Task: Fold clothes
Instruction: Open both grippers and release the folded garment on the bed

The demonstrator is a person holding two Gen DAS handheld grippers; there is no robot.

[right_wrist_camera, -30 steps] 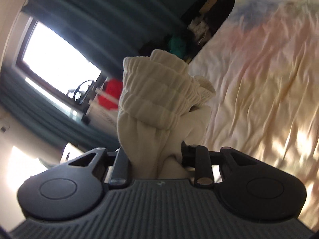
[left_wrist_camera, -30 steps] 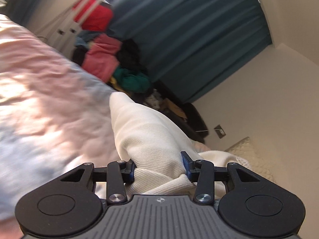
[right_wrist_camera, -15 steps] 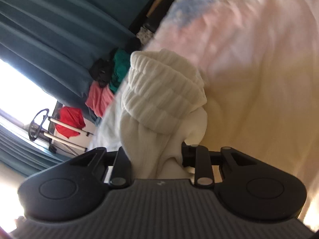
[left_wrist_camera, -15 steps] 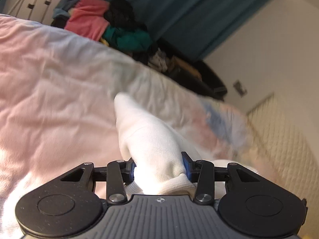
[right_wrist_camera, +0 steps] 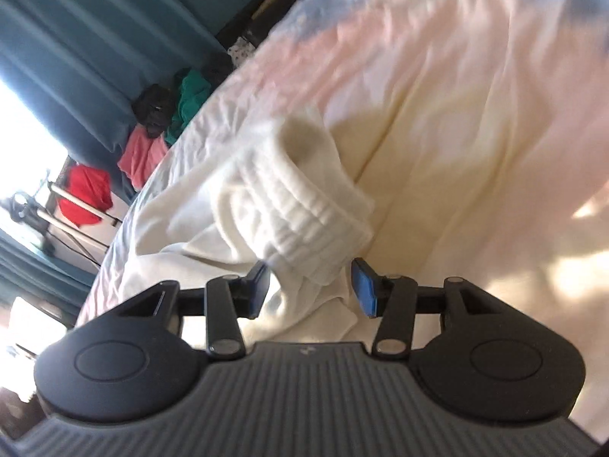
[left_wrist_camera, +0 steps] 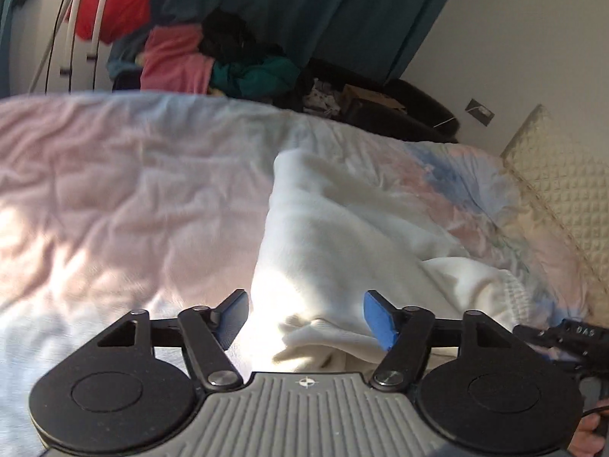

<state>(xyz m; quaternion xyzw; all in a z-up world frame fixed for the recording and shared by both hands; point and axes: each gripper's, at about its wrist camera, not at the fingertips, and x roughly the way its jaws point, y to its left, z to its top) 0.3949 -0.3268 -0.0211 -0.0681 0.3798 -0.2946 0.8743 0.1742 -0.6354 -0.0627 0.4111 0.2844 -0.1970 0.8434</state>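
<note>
Both grippers have come down to the bed, and their jaws have just been opening: the cream garment (left_wrist_camera: 304, 236) that each was clamping now lies on the pastel bedspread (left_wrist_camera: 114, 190), loose between the pads. The left gripper (left_wrist_camera: 306, 316) stands wide, with the garment's body stretching away ahead of its jaws and touching neither blue pad. The right gripper (right_wrist_camera: 310, 285) is parted moderately, with the ribbed waistband (right_wrist_camera: 304, 198) bunched just ahead of and between its jaws.

One risk, as I judge it: the waistband is still heaped and curled, so pulling back carelessly could snag a pad in the knit and drag the lay askew.

Count: one cream garment, two grippers, one bedspread, and one clothes pile (left_wrist_camera: 213, 61) beyond the far edge of the bed.
</note>
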